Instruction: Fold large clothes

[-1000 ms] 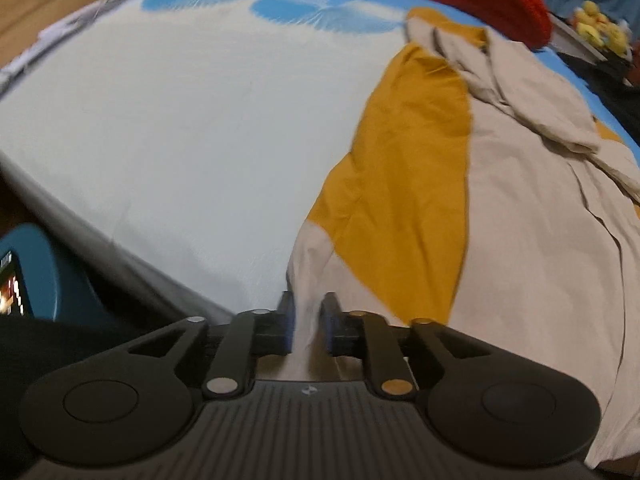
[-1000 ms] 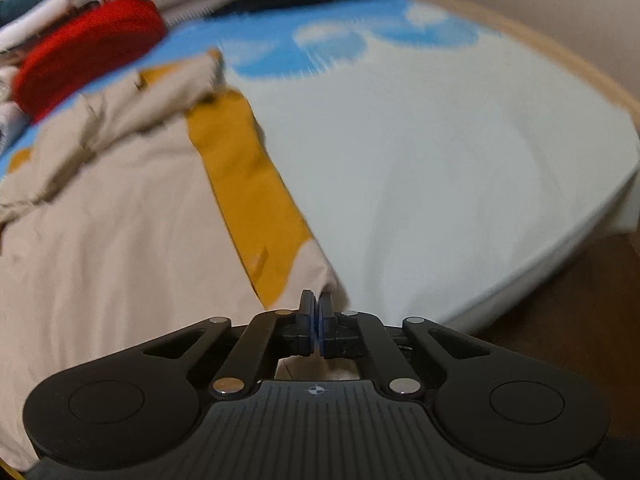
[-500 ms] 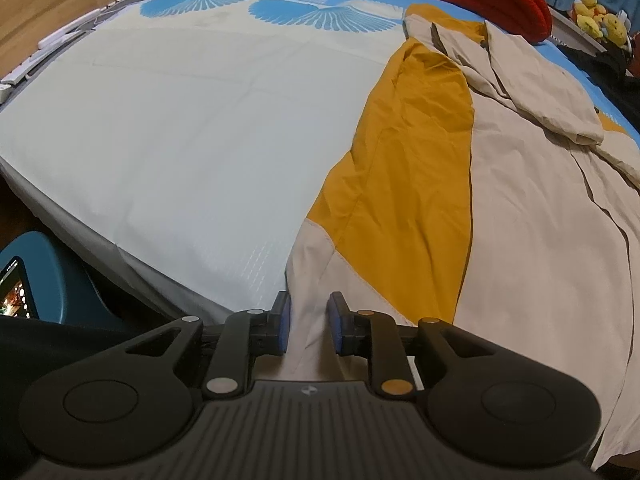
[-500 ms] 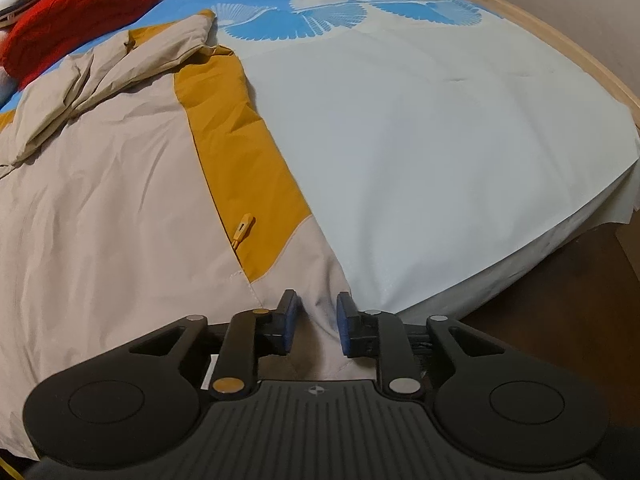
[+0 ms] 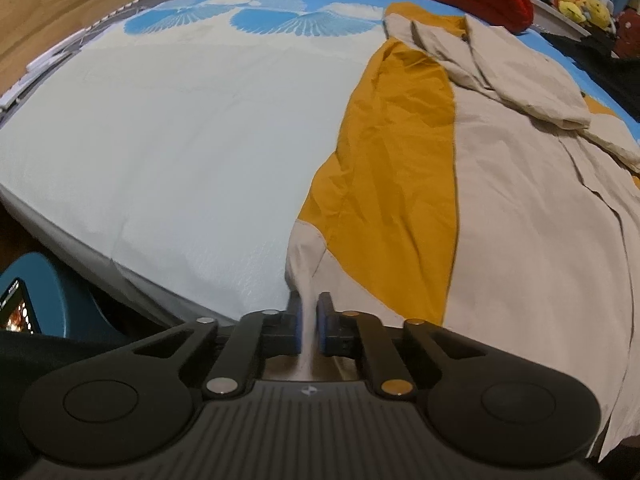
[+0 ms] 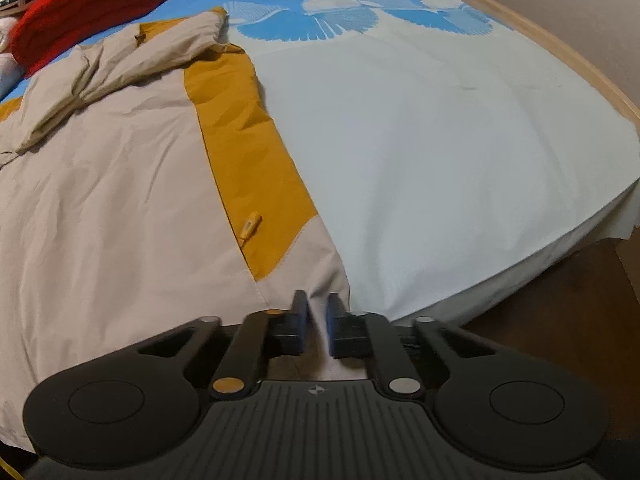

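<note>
Pale bedsheet [image 5: 168,152] with blue fan prints covers the bed; a beige and mustard jacket [image 5: 520,240] lies spread flat on it, its hem at the near edge; the left gripper [image 5: 307,322] pinches a raised fold of the hem's left corner; the right gripper [image 6: 317,320] has its fingers slightly apart astride the hem's right corner; a red knit [image 6: 88,0] lies at the far end.
</note>
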`<action>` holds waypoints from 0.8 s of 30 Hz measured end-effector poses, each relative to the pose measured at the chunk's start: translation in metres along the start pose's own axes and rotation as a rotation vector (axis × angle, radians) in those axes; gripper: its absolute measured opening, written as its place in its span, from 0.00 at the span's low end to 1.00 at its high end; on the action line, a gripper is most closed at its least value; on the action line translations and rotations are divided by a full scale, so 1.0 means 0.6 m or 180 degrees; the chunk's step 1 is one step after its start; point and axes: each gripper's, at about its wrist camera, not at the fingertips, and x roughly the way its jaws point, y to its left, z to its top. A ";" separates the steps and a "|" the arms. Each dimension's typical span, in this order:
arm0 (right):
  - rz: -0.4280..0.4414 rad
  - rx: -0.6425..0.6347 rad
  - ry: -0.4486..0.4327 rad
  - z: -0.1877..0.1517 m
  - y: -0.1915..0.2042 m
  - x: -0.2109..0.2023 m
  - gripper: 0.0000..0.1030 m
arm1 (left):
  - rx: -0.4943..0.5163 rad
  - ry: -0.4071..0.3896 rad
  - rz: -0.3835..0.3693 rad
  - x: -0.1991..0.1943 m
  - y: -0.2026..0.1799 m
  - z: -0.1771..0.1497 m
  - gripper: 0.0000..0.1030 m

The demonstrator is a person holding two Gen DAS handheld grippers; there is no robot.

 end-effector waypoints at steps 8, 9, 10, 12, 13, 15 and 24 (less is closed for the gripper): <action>0.0450 0.0216 -0.0510 0.027 -0.005 -0.091 0.00 | -0.0056 -0.0308 -0.0393 -0.093 0.007 0.040 0.02; 0.0568 0.0182 -0.0643 0.031 -0.003 -0.110 0.00 | -0.0008 -0.0387 -0.0476 -0.112 0.007 0.048 0.02; 0.0677 0.0103 -0.0787 0.033 0.000 -0.132 0.00 | 0.0044 -0.0466 -0.0568 -0.132 0.007 0.055 0.02; 0.0834 -0.0018 -0.0980 0.038 0.000 -0.165 0.00 | 0.0172 -0.0619 -0.0724 -0.172 0.008 0.070 0.01; 0.0909 -0.0033 -0.1048 0.039 -0.002 -0.181 0.00 | 0.0212 -0.0673 -0.0804 -0.190 0.010 0.076 0.01; 0.1046 -0.0006 -0.1146 0.045 -0.015 -0.212 0.00 | 0.0180 -0.0713 -0.0983 -0.223 0.022 0.089 0.01; 0.1601 0.0120 -0.1433 0.031 -0.116 -0.337 0.00 | 0.0017 -0.0727 -0.1548 -0.352 0.106 0.093 0.01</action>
